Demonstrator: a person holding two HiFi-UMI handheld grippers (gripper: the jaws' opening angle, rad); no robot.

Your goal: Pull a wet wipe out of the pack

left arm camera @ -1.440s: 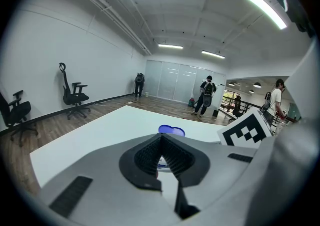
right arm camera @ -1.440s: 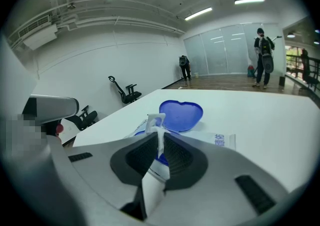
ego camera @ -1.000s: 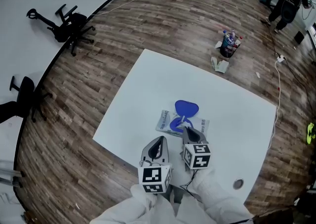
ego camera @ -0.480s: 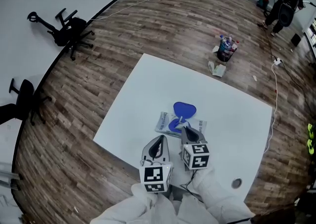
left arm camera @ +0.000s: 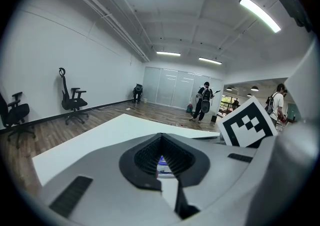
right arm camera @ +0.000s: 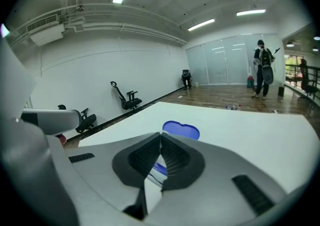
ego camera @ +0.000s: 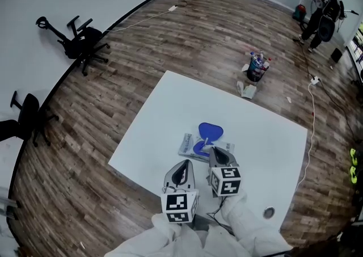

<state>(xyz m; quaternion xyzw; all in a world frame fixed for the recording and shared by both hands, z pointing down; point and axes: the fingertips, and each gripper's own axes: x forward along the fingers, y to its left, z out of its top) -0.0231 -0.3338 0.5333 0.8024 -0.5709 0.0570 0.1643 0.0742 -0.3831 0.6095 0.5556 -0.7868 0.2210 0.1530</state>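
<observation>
The wet wipe pack (ego camera: 194, 146) lies flat on the white table (ego camera: 170, 102), its blue lid (ego camera: 210, 131) flipped open on the far side. My right gripper (ego camera: 219, 151) hangs just over the pack's opening, jaws shut. In the right gripper view a thin white strip of wipe (right arm camera: 150, 172) runs down from the closed pads (right arm camera: 172, 156), with the pack (right arm camera: 159, 168) and lid (right arm camera: 181, 129) behind. My left gripper (ego camera: 182, 165) is beside it, at the pack's near edge, shut and empty. The pack (left arm camera: 163, 161) shows through the left gripper's (left arm camera: 161, 136) hollow.
A small round object (ego camera: 268, 213) sits near the table's right front corner. On the floor beyond stand a bucket of bottles (ego camera: 256, 66), a tipped office chair (ego camera: 79, 37) and a cable (ego camera: 309, 108). A person (ego camera: 323, 15) stands far right.
My right gripper has lifted slightly above the pack while staying shut. The left gripper has kept its place.
</observation>
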